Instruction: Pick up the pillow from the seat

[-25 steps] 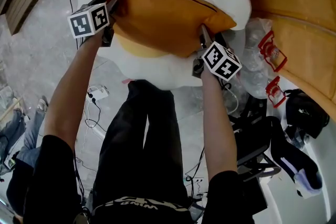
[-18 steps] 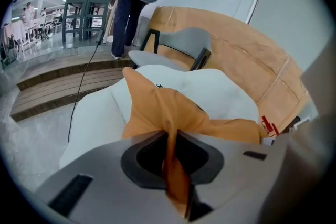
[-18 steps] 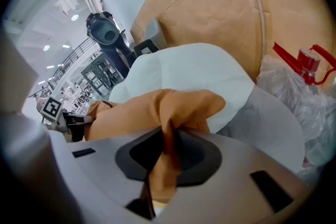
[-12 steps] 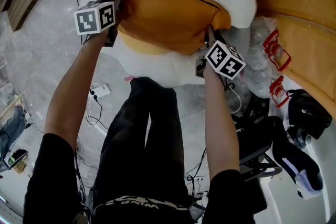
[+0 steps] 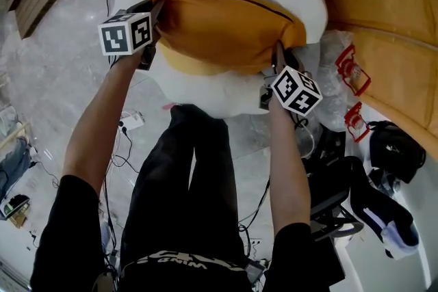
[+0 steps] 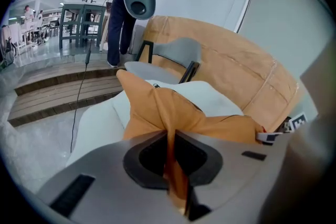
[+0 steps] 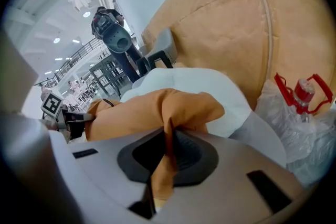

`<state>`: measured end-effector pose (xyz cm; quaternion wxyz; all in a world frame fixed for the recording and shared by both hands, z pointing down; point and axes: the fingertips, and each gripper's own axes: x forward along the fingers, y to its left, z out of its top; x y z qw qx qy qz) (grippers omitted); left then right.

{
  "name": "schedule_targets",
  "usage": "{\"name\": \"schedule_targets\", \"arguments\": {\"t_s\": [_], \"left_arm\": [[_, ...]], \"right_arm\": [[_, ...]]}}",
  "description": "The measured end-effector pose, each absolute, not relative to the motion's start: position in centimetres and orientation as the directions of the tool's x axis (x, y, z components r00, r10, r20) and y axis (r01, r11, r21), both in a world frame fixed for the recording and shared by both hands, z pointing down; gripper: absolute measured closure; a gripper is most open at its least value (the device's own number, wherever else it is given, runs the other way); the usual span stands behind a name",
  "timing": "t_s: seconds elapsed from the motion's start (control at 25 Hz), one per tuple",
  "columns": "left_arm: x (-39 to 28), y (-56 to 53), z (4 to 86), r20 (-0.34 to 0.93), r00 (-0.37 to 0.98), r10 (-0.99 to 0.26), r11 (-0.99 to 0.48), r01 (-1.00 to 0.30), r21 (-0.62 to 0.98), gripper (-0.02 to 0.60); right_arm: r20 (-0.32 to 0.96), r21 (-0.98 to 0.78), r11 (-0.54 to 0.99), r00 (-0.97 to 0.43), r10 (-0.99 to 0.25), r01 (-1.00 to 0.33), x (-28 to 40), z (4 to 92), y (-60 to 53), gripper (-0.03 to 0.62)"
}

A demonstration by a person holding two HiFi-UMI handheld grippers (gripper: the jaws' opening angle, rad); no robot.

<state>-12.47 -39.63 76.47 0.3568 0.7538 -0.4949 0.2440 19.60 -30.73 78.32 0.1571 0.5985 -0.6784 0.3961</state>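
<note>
**Orange pillow clamped at both near corners over the white seat**

The orange fabric pillow with a dark zip line [image 5: 219, 24] lies across the front half of the white padded seat [image 5: 205, 96]. Its far edge is against the seat's white backrest. The views do not settle whether its underside rests on the seat cushion.

The left gripper [image 5: 156, 10] is at the seat's front left, on the pillow's near left corner. Its jaws have just been closing and now stand almost together. A pinch of the orange cover is clamped between the pads, and the cloth bunches into an upright fold where it leaves them.

The right gripper [image 5: 278, 51] is at the seat's front right, on the pillow's near right corner. Its jaws have likewise just been closing and are nearly together. They are pressed on a gathered fold of the same cover, with a tail of cloth hanging through behind the pads.

Both grippers slant down towards the seat.

The person's legs in black trousers [image 5: 185, 195] stand directly in front of the seat. To the seat's right are a large form wrapped in tan paper [image 5: 390, 24] and crumpled clear plastic wrapping with red fittings [image 5: 345, 75].
</note>
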Motion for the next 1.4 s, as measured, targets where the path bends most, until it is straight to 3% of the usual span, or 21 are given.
{"name": "schedule_targets", "arguments": {"t_s": [0.44,0.92,1.4], "left_arm": [[-13.4,-36.8,57.9,0.571,0.441,-0.693,-0.327,-0.897,0.297,0.554],[-15.9,-27.2,36.6,0.399,0.45,-0.799,-0.405,-0.893,0.195,0.554],[-16.4,-16.7,24.2,0.201,0.435,-0.878,-0.425,-0.901,0.09,0.555]], "right_arm": [[0.551,-0.306,0.081,-0.246,-0.797,-0.949,19.1,60.2,-29.9,0.549],[0.327,-0.285,0.22,-0.31,-0.892,-0.933,16.8,38.6,-22.1,0.548],[0.131,-0.236,0.307,-0.343,-0.93,-0.922,16.4,25.0,-14.8,0.548]]}}
